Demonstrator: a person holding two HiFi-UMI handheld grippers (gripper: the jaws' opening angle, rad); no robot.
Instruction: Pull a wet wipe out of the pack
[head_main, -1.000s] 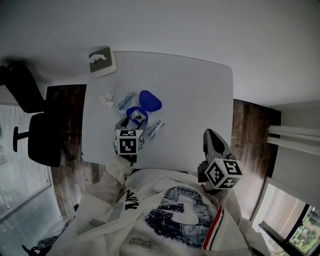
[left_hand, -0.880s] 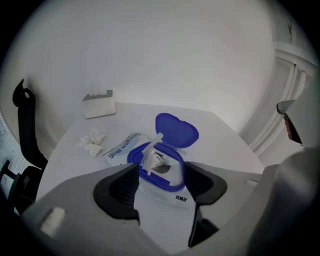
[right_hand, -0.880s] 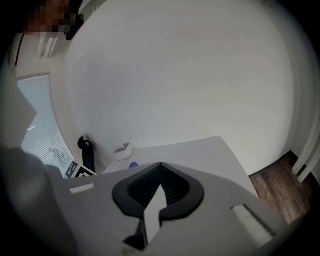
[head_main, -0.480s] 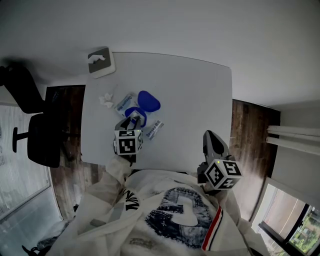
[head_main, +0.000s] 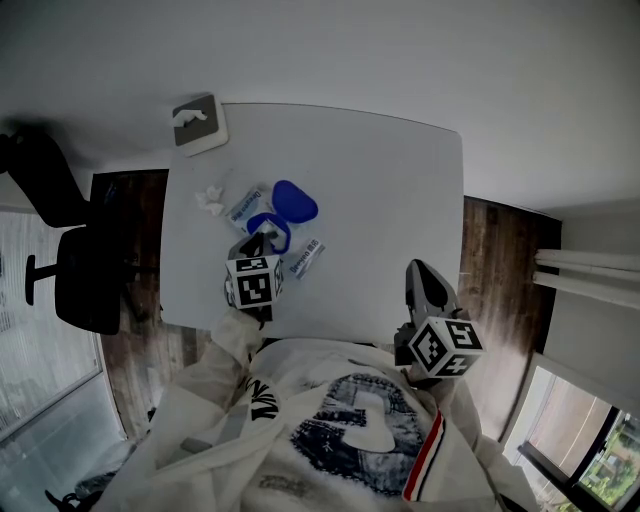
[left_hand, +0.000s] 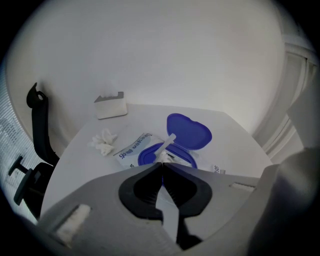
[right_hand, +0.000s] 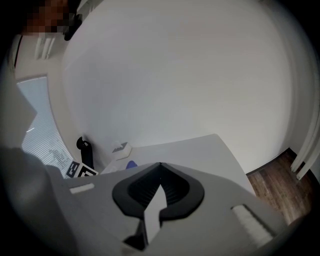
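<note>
Over the open pack (left_hand: 131, 151), the left gripper (left_hand: 161, 162) is closed at the wet wipe (left_hand: 168, 157).
Its jaws have just been closing and are now seen tip to tip, with the white tuft apparently nipped dead ahead, centre frame. The pack lies slantwise on the table (head_main: 380, 200), blue lid (left_hand: 189, 131) thrown open toward the upper right. The right gripper (right_hand: 160, 164), closed and empty, is held well apart at the head view's lower right, so the pull is judged to fall to the left.
</note>
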